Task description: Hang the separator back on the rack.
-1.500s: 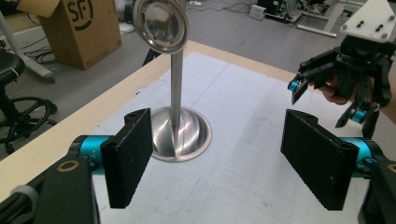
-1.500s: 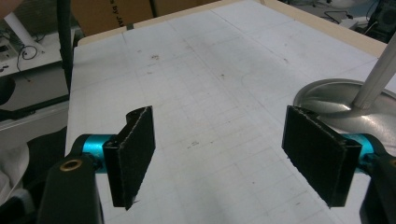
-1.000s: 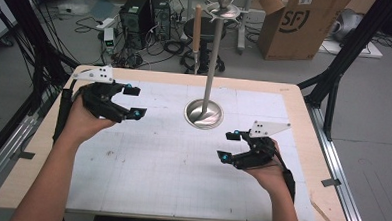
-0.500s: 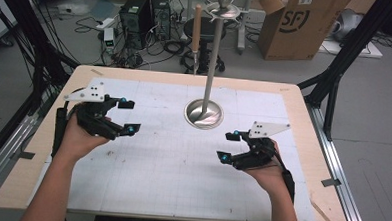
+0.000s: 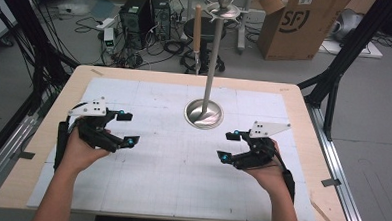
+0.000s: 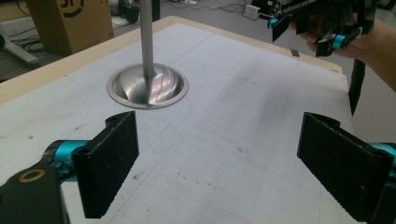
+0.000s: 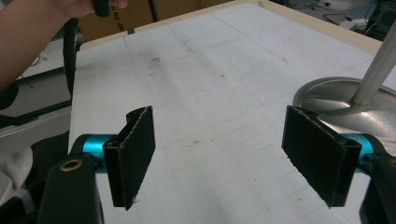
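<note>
A metal stand with a round dished base and a tall thin pole rises from the middle of the white gridded mat. My left gripper hovers to its left, open and holding nothing. To the stand's right is my right gripper, also open with nothing held. In the left gripper view the wide-apart jaws of the left gripper frame bare mat, with the stand base ahead on the left. The right gripper shows in its own view with bare mat between its jaws and the stand base at right.
A wooden-handled tool hangs near the stand's top. The mat lies on a wooden table. Beyond the far edge are a cardboard box, computer cases and cables. Black frame struts stand at both sides.
My left gripper has drawn back from the far left part of the mat toward the near edge. The right gripper has stayed where it was.
</note>
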Motion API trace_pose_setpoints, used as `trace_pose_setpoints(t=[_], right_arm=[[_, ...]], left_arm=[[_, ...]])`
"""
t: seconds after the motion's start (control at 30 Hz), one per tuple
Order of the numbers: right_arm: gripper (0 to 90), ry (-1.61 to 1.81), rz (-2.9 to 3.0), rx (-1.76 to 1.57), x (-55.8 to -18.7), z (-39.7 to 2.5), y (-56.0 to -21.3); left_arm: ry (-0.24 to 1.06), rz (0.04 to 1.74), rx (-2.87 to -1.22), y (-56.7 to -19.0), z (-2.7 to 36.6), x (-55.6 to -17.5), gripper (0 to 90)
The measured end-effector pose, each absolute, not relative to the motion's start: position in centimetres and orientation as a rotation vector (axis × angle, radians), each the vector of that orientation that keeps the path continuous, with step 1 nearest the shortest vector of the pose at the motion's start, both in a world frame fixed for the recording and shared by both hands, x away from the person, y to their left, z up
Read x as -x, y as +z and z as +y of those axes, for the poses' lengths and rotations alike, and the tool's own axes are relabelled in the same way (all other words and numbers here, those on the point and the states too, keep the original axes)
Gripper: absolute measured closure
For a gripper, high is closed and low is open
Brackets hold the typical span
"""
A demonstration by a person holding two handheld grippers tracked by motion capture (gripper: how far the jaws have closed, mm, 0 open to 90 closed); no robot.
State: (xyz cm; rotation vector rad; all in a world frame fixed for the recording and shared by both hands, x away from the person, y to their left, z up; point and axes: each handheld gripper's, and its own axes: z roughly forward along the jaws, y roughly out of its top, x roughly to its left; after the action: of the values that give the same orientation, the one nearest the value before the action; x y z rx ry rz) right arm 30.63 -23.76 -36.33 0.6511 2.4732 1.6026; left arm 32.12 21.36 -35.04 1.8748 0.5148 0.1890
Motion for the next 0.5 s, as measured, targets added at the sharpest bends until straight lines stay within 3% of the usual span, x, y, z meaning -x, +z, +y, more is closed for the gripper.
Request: trace_pose_setpoints(t=[0.5], right_arm=[[25.1, 1.6, 2.482, -0.661, -31.0, -23.7, -36.7]], left_arm=[[0.176, 0.535, -1.89, -36.6, 21.3, -32.1, 10.1]])
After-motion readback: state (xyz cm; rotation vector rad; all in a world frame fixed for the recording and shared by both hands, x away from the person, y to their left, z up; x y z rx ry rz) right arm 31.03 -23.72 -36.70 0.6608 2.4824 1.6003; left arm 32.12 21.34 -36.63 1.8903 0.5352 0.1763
